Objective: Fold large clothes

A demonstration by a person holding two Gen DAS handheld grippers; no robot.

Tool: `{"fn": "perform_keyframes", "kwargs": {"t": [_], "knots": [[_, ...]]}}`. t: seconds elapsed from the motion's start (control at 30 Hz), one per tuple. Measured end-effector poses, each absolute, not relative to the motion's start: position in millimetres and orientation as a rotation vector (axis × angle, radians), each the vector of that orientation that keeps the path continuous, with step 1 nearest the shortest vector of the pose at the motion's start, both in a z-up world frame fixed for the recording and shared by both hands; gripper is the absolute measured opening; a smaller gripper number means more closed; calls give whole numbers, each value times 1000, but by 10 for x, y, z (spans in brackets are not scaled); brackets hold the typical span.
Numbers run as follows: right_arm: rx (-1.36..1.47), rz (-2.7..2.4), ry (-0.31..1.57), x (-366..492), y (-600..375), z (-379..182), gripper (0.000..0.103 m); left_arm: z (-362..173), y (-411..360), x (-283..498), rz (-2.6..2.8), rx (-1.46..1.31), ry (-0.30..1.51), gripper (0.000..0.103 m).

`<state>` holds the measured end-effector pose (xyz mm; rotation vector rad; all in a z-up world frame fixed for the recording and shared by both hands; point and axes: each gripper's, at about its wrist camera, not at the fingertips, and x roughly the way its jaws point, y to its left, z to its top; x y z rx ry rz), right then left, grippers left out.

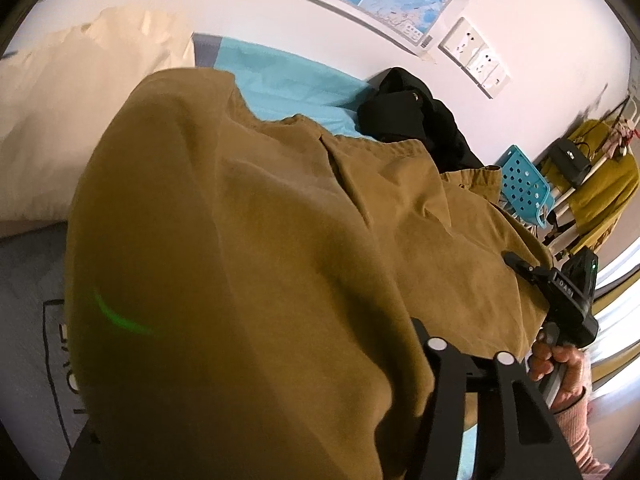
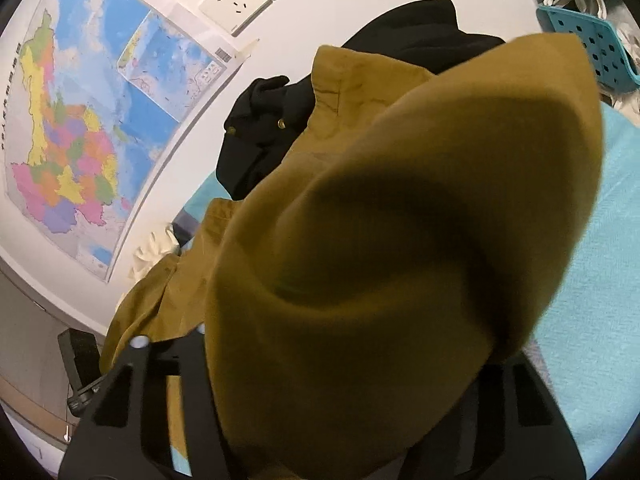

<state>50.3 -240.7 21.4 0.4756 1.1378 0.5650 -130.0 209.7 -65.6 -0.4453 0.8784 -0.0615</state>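
Draping over the front of both cameras, the mustard-brown garment (image 1: 248, 240) fills most of each view and lies across a turquoise sheet (image 1: 280, 80) on the bed. In the left wrist view its long axis runs from lower left to upper right, toward a waistband-like hem (image 1: 472, 174) beside a black garment (image 1: 416, 120) bunched against the wall. The left gripper (image 1: 192, 420) is largely buried under the cloth; whether it pinches the fabric cannot be told. Farther right, the right gripper (image 1: 520, 266) meets the garment's edge, held by a hand (image 1: 560, 368). In the right wrist view, cloth hides the fingers there, so its grip cannot be told either.
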Motion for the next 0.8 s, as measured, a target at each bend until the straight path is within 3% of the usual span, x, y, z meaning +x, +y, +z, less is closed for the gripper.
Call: {"fn": "perform_keyframes", "kwargs": {"t": [0.1,0.2,0.33,0.37,0.4,0.57,0.6,0.63,0.67,0.73,0.8], "knots": [[501,604,1115,437,-2421,369,33,-578,2125,-1320,-79,-453,867,45],[506,669,1096,324,-2462,537,32,-501,2237,-1389,-129,-513,840,41],[533,633,1196,353,-2556,341,68,-654,2353,-1349,-165,-553,906,54],[535,620,1210,364,-2567,273,68,-685,2353,-1334,-156,-550,920,63],[546,623,1215,379,-2565,218,68,-722,2349,-1319,-150,-554,933,66],[550,675,1188,464,-2464,192,86,-758,2330,-1292,-155,-567,921,70],[530,668,1190,469,-2425,192,85,-757,2312,-1275,-152,-562,922,70],[513,658,1191,475,-2399,186,78,-756,2299,-1273,-145,-555,923,68],[487,652,1190,479,-2378,186,63,-745,2273,-1266,-136,-539,924,63],[481,635,1188,492,-2414,164,48,-728,2253,-1270,-115,-516,923,58],[494,641,1193,497,-2454,145,43,-702,2227,-1277,-106,-494,914,58]]}}
